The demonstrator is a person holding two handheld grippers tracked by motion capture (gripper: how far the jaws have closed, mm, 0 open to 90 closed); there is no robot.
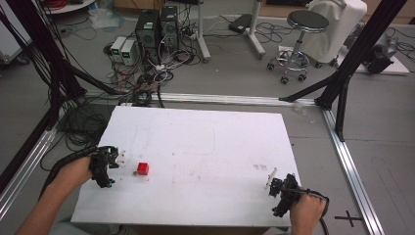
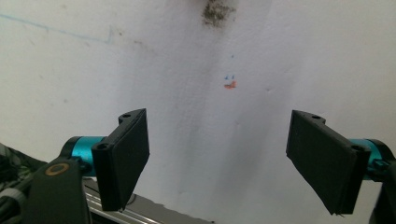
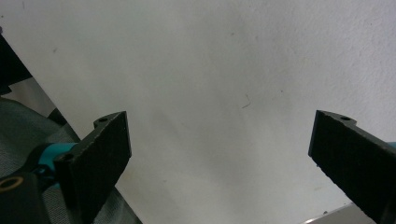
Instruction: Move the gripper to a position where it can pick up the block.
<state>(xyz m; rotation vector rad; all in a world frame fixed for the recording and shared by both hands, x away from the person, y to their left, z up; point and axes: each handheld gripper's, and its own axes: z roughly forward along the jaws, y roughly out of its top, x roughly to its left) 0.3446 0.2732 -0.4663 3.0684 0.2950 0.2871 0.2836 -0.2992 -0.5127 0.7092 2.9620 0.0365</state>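
A white tabletop takes up the middle of the high view, its surface scuffed and faintly marked with pencil-like outlines. Beyond its far edge the grey floor carries a tangle of cables, two dark computer towers and a round stool on castors; black frame posts rise at both sides. The person's left forearm comes in from the lower left, and the left hand holds the left tongs at the tabletop's left edge, pointing toward the right. Its own view shows the left tongs spread wide with only bare white surface between them, a dark smudge and a small orange mark farther ahead. The right hand holds the right tongs near the tabletop's front right corner, well apart from the left. In their own view the right tongs are also spread wide over plain white surface, gripping nothing. A small red block sits on the tabletop just beside the left tongs, to their right, not touching them.
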